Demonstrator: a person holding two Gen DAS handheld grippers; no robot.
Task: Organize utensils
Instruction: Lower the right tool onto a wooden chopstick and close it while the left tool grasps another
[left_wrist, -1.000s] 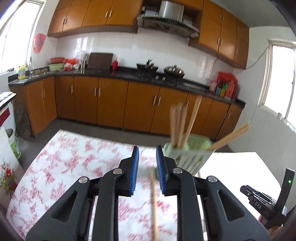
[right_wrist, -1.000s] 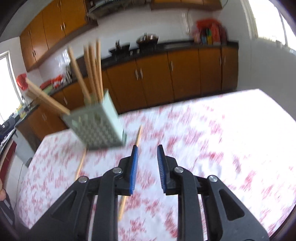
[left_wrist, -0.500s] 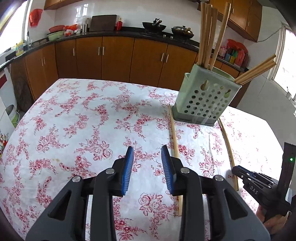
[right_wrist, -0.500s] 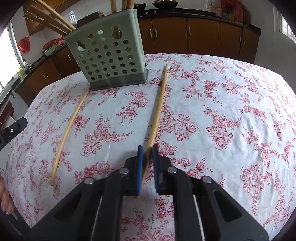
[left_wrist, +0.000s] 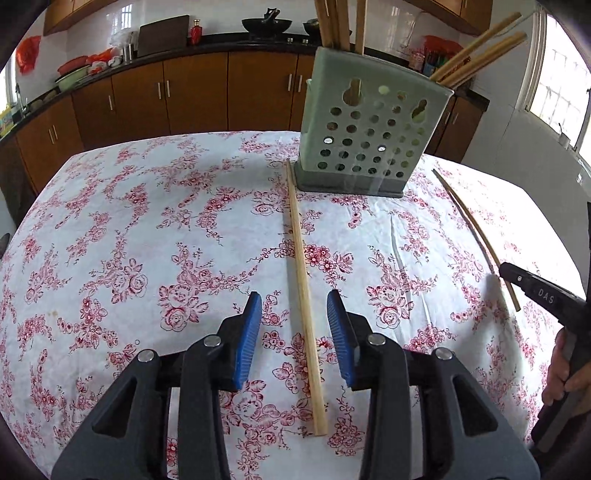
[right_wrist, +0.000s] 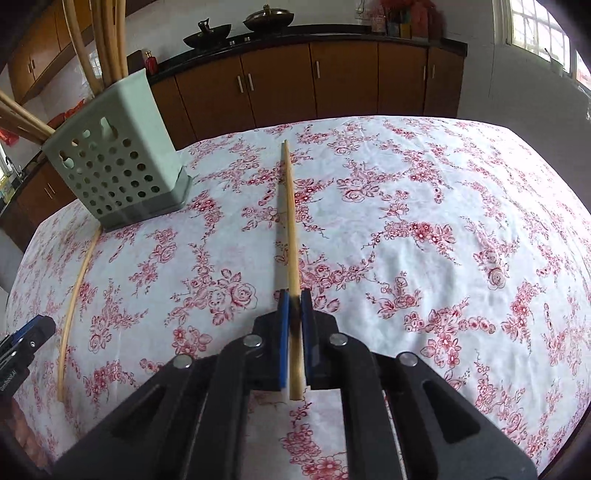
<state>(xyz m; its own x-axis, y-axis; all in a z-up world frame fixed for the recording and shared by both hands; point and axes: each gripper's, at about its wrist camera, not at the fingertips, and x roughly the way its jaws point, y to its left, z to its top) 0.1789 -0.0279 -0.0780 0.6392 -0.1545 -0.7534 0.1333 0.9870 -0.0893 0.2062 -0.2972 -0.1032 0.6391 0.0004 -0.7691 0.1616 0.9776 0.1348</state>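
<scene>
A pale green perforated utensil holder (left_wrist: 373, 144) stands on the floral tablecloth with several wooden chopsticks upright in it. It also shows in the right wrist view (right_wrist: 118, 166). My left gripper (left_wrist: 294, 332) is open, its jaws on either side of a chopstick (left_wrist: 303, 280) that lies flat on the cloth. My right gripper (right_wrist: 294, 314) is shut on the near end of another chopstick (right_wrist: 290, 221), which points away across the table. The right gripper's tip (left_wrist: 532, 288) shows at the left view's right edge.
The table (left_wrist: 110, 240) carries a white cloth with red roses. Brown kitchen cabinets (left_wrist: 192, 96) and a black counter with woks run behind it. The left gripper's tip (right_wrist: 22, 347) shows at the right view's left edge.
Both grippers have dropped from pointing across the kitchen down to the table. The right gripper has closed on a chopstick. The left gripper has moved forward, opened wider and come astride the other chopstick.
</scene>
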